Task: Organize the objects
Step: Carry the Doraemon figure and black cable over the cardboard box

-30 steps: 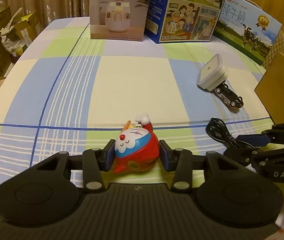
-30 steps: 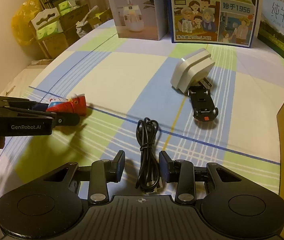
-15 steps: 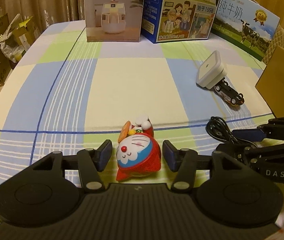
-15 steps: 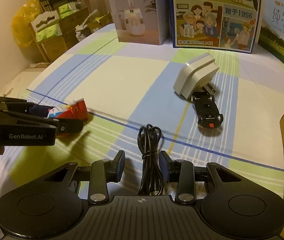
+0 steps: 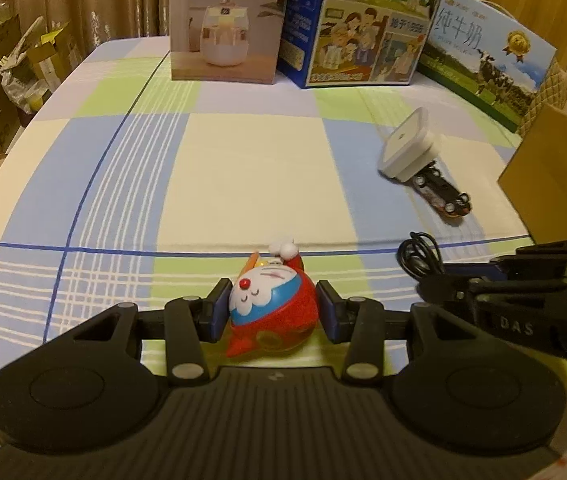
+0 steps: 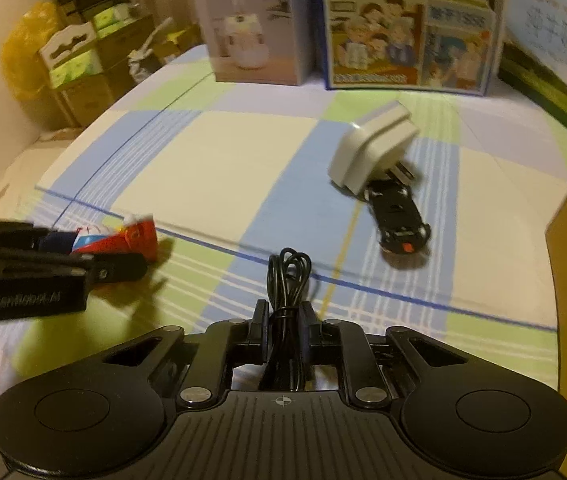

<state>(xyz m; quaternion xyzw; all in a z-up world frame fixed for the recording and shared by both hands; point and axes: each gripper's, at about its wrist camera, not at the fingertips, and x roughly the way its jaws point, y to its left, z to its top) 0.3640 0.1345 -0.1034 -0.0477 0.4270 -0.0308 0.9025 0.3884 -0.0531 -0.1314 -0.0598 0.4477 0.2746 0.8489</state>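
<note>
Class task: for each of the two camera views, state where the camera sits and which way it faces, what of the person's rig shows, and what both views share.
Left wrist: sits on the left claw, facing forward across the table toward the boxes; claw closed on the cat toy.
Right wrist: sits on the right claw, facing the same boxes; claw closed on the black cable.
Shared: the white charger, the toy car, and each view shows the other claw.

On the counter [image 5: 243, 160], the toy figure [image 5: 271, 312] lies left of the coiled cable [image 6: 287, 280]; the charger [image 6: 371, 152] rests against the toy car [image 6: 399, 216] farther right, boxes [image 5: 355, 24] behind
</note>
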